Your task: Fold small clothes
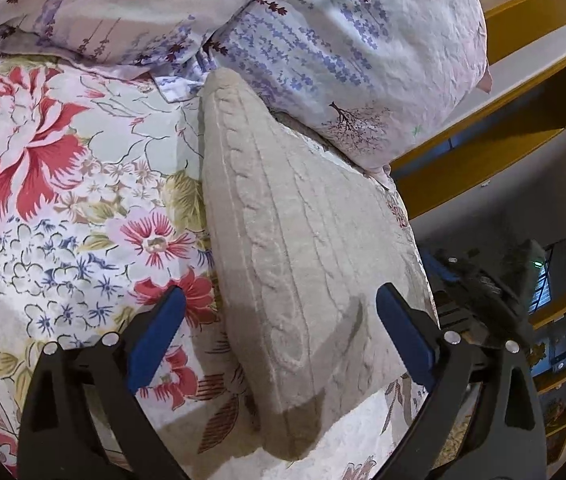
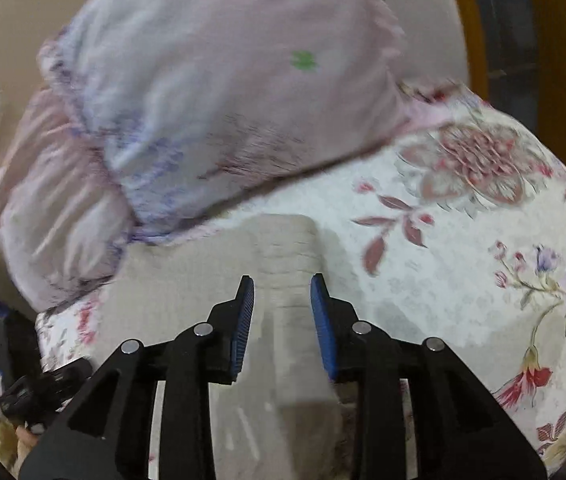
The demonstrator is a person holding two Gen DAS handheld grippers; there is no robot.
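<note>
Knitwear [image 1: 303, 264], beige cable-knit, lies half-folded on floral bedspread [image 1: 63, 184]; left gripper [image 1: 279, 332] spread wide above it, right gripper [image 2: 283, 320] part-open, pinching nothing; next likely regrasp an edge.

Motion blur smears the lilac pillow [image 2: 211, 92] in the right wrist view, and the knit garment's [image 2: 283, 248] near end hides behind the right tool [image 2: 283, 312].

Both views look forward and downward along their own fingers, close over the floral bedspread [image 1: 63, 208]. The left wrist view looks along the beige knit garment [image 1: 307, 264] toward the lavender pillows [image 1: 343, 52]; the right (blurred) shares all three.
</note>
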